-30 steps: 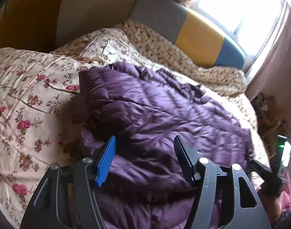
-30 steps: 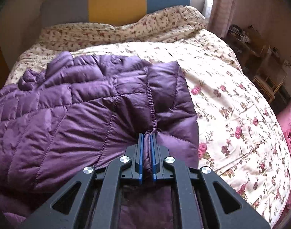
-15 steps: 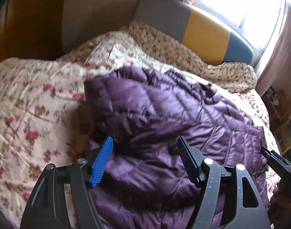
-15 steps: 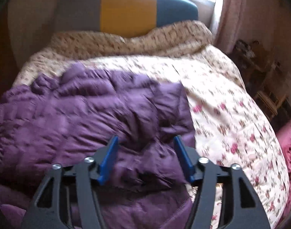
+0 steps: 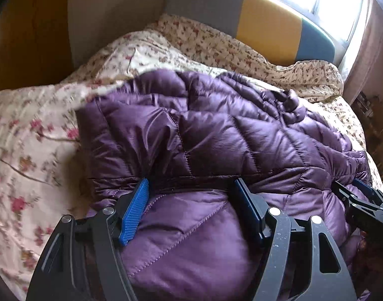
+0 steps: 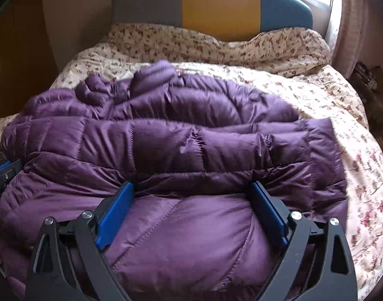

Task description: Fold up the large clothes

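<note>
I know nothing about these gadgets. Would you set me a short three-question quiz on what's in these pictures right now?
1. True or false: the left gripper is clamped shut on the purple puffer jacket.
2. What does the jacket lie on?
3. The headboard has a middle panel of which colour: A red, B yellow, C white?

Key
1. False: both it and the right gripper are open, fingers straddling the fabric.
2. A floral quilt.
3. B.
</note>
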### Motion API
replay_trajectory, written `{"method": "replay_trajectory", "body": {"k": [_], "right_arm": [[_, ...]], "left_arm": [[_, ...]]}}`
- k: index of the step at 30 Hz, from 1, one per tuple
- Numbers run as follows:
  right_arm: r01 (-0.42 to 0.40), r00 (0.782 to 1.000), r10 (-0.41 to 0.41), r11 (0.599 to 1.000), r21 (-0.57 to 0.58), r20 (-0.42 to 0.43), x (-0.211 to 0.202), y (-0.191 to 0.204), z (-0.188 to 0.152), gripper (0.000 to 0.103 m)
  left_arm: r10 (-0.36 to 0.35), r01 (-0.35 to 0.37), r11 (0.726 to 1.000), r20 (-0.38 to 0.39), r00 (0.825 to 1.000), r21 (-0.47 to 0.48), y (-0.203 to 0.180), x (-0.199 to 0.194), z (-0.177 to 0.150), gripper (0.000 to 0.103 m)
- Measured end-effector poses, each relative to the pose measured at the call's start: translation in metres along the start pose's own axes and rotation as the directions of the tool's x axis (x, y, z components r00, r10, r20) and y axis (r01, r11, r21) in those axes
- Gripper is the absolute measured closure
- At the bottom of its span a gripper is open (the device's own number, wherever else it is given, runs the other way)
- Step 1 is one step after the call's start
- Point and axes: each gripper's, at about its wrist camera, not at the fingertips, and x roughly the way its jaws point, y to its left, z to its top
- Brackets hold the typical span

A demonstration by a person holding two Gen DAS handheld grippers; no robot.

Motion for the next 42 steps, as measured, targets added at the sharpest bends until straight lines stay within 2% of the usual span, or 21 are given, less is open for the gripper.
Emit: {"method": "replay_trajectory", "body": {"k": [5,14,18,20,21,27,34,42], "right_arm": [[0.018,1.000,-0.018,1.000,-0.016,0.012,0.014,0.004,-0.006,0.010],[0.028,0.999,-0.028,0.999,-0.022,0.021,0.013,0.006,-0.006,0.009],[0.046,0.999,-0.046,0.998,-0.031,0.020,0.008,0.008,-0.005,0.007],[0.067,0.998,-0.066,0.997,-0.044,0.023,0.003,0.009,-0.002,0.003],[0.067,0.998,-0.066,0.997,-0.046,0.021,0.001,0.008,-0.001,0.003],[0.035,0.999,-0.034,0.998,-0.053,0.014,-0.030,0.001,-0.008,0.003],[0.031,0.999,-0.033,0.994,-0.101,-0.016,-0.062,-0.005,-0.039,0.003],[0.039,0.996,-0.052,0.984,-0.172,-0.075,-0.086,-0.013,-0.095,0.003]], "left_arm": [[0.003,-0.003,1.000,0.016,1.000,-0.004,0.001,0.007,-0.005,0.034],[0.015,-0.016,1.000,0.016,1.000,0.011,-0.004,0.005,-0.003,0.032],[0.027,-0.027,1.000,0.036,0.999,0.011,-0.009,-0.019,-0.006,0.022],[0.037,-0.038,0.999,0.049,0.998,0.018,-0.011,-0.032,-0.011,0.022],[0.014,-0.015,1.000,0.052,0.999,0.010,-0.010,-0.041,-0.015,0.022],[-0.012,0.011,1.000,0.063,0.998,0.011,-0.008,-0.074,-0.043,0.022],[-0.017,0.016,1.000,0.045,0.999,0.015,-0.004,-0.104,-0.078,0.022],[-0.012,0.009,0.999,0.084,0.996,0.040,-0.004,-0.153,-0.127,0.022]]}}
